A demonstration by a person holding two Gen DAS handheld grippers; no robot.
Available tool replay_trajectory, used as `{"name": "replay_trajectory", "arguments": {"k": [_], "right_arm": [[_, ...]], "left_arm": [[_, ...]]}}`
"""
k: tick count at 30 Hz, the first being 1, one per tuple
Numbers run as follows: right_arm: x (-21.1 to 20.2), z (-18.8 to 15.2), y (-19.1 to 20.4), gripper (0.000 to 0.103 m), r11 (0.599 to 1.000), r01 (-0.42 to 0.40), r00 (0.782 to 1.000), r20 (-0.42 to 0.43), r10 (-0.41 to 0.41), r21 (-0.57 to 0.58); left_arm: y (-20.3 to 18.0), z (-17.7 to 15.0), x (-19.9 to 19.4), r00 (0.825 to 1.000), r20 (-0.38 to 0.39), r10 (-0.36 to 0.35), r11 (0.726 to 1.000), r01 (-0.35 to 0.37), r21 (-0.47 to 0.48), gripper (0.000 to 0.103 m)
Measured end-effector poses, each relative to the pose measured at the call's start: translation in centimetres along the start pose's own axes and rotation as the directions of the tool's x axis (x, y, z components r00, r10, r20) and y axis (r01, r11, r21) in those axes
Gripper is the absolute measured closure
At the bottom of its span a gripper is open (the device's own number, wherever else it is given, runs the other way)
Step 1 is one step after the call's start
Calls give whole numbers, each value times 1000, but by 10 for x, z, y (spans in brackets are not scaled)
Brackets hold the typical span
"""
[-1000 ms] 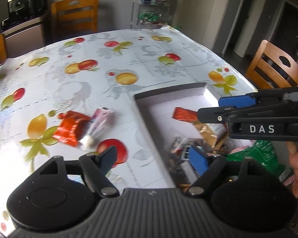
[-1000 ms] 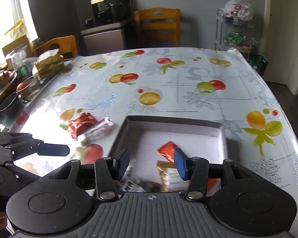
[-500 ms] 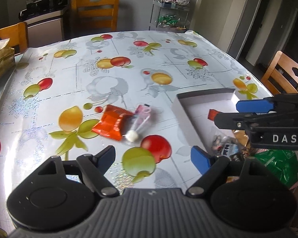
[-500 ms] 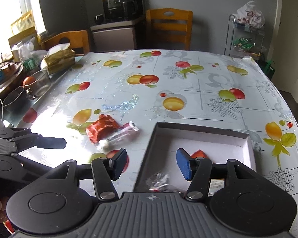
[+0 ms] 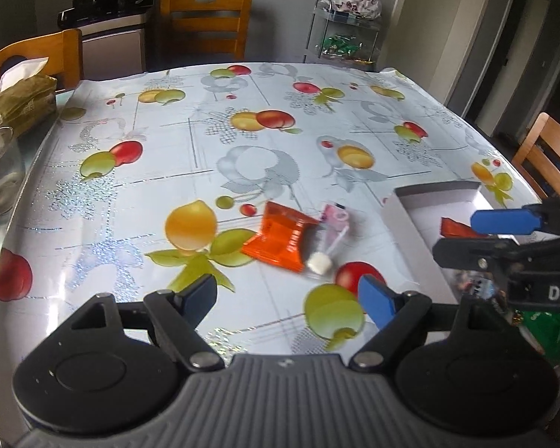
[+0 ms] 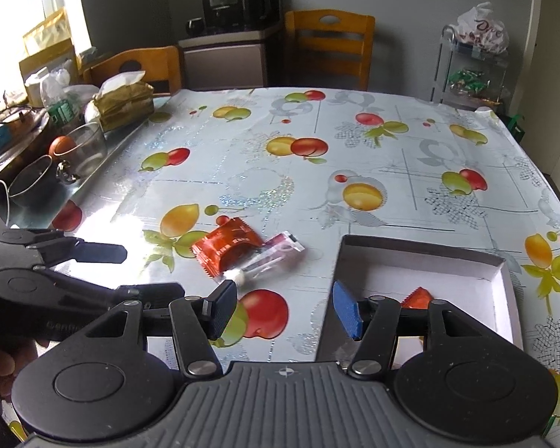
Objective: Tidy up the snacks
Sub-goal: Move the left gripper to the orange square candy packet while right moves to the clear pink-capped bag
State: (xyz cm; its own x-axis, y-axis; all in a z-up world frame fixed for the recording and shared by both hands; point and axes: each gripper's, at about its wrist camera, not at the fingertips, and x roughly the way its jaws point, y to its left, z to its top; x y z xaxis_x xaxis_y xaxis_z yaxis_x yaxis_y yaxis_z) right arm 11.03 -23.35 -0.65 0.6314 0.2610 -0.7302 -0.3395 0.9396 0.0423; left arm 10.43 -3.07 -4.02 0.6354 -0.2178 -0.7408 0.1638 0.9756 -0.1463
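An orange snack packet (image 5: 280, 237) (image 6: 227, 248) lies on the fruit-print tablecloth, touching a pink and clear packet (image 5: 326, 240) (image 6: 270, 259) with a white sweet at its near end. A shallow white box (image 5: 407, 224) (image 6: 466, 257) stands to their right with an orange packet (image 5: 457, 228) (image 6: 416, 296) and other snacks inside. My left gripper (image 5: 289, 295) is open and empty, just short of the two loose packets. My right gripper (image 6: 283, 308) is open and empty, over the box's left edge; it also shows in the left wrist view (image 5: 500, 235).
A green bag (image 5: 548, 330) lies at the box's near end. A glass bowl (image 6: 84, 145), sunglasses (image 6: 22, 183) and a tissue pack (image 6: 125, 102) sit along the table's left edge. Wooden chairs (image 6: 328, 44) stand around the table. A wire rack (image 6: 470, 71) stands at the back right.
Both grippers have swung left from over the box toward the two loose packets. Both stay open and empty. The packets have not moved.
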Motion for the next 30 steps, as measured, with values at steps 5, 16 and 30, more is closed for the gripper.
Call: {"name": "replay_trajectory", "arguments": {"k": [5, 16, 30], "right_arm": [[9, 4, 8, 43, 1000, -3, 1000, -22, 3, 4], [29, 16, 23, 42, 1000, -8, 999, -38, 8, 17], [31, 21, 10, 37, 997, 37, 999, -38, -34, 68]], "left_arm": [[8, 4, 7, 1000, 8, 5, 1000, -5, 26, 19], [16, 20, 37, 1000, 15, -3, 995, 2, 101, 19], [7, 31, 79, 999, 16, -38, 983, 34, 183, 19]]}}
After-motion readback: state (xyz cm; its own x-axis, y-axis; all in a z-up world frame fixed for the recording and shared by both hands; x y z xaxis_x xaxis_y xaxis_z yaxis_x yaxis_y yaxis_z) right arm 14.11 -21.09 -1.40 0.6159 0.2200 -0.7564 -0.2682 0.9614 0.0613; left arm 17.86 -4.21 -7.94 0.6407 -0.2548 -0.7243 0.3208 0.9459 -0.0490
